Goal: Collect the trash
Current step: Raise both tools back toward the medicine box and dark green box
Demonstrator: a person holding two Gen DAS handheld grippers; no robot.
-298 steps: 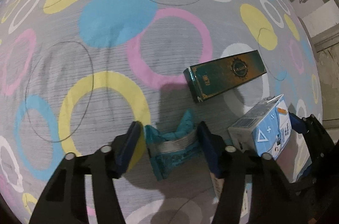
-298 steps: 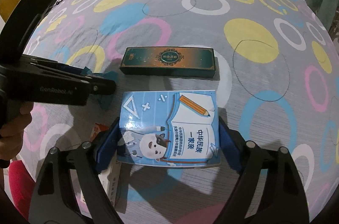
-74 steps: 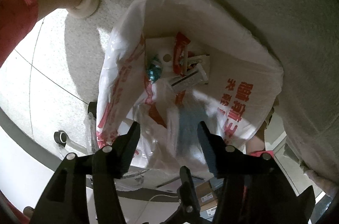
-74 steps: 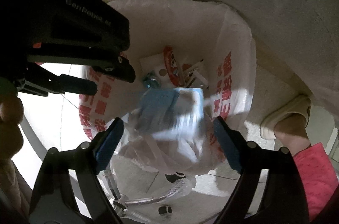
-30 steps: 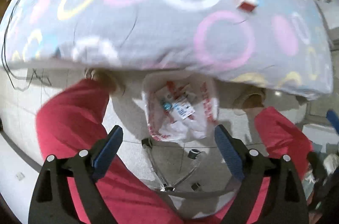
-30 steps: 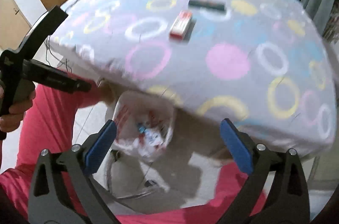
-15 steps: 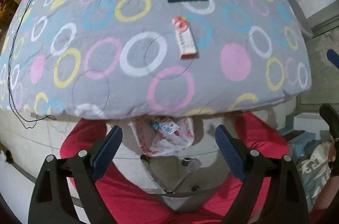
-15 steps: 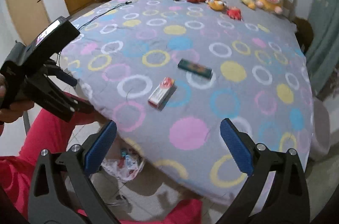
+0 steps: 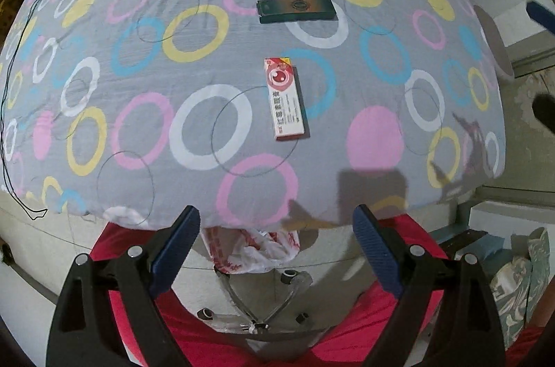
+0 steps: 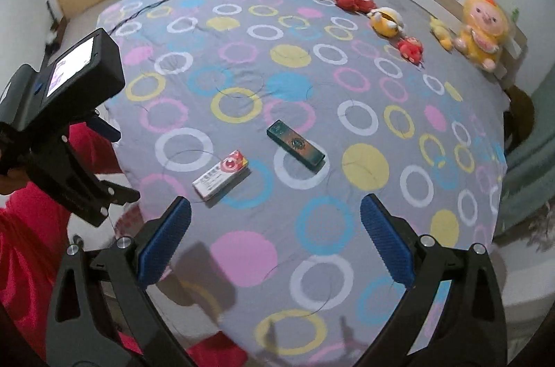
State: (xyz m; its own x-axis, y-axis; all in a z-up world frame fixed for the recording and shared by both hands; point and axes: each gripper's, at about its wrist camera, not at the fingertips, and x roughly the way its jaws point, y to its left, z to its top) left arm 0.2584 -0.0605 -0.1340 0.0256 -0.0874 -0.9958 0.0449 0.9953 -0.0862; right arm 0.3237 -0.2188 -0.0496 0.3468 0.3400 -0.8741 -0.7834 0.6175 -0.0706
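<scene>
Left wrist view: two boxes, one red-and-white carton (image 9: 286, 99) and one dark green box (image 9: 297, 10), lie on the ring-patterned bed (image 9: 138, 61), both the left claw (image 9: 275, 250) and right claw (image 10: 275, 240) released and empty.

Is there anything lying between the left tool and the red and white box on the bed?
Nothing visible. The left tool is open, and only bare bedsheet lies between it and the red and white box. The dark green box lies beyond, apart from it.

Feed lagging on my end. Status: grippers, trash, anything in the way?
Left gripper, right gripper open, empty. Red-white box, dark green box on bed. Trash bag below edge. Path clear.
</scene>
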